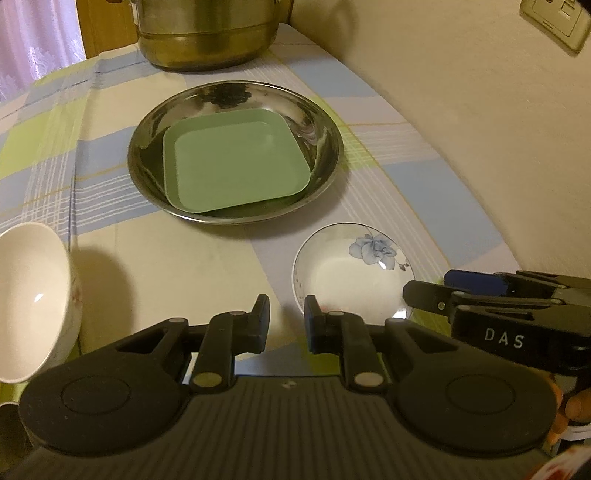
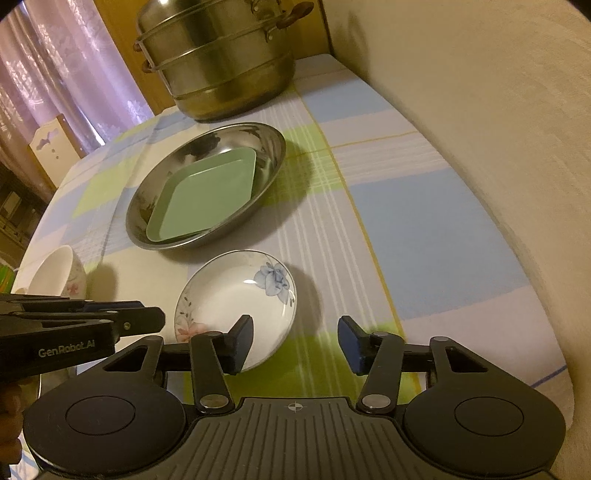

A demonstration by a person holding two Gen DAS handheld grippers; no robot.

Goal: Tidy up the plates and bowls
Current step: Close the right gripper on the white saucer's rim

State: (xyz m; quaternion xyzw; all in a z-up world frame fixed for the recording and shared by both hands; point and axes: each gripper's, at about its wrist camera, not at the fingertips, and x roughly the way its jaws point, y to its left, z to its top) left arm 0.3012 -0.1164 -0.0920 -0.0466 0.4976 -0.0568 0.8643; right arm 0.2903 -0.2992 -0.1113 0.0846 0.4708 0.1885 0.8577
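A green square plate (image 1: 236,160) (image 2: 205,194) lies inside a round steel dish (image 1: 325,147) (image 2: 269,147) in the middle of the table. A small white saucer with a blue flower (image 1: 351,273) (image 2: 229,295) sits in front of it. A white bowl (image 1: 33,295) (image 2: 55,273) stands at the left. My left gripper (image 1: 287,325) is open and empty, just left of the saucer; it also shows in the right wrist view (image 2: 147,317). My right gripper (image 2: 295,343) is open and empty, its left finger over the saucer's near rim.
A large steel steamer pot (image 1: 207,33) (image 2: 221,59) stands at the back of the table. A checked tablecloth (image 1: 369,192) (image 2: 424,221) covers the table. A beige wall (image 1: 480,110) runs along the right edge. A curtain (image 2: 74,74) hangs at the far left.
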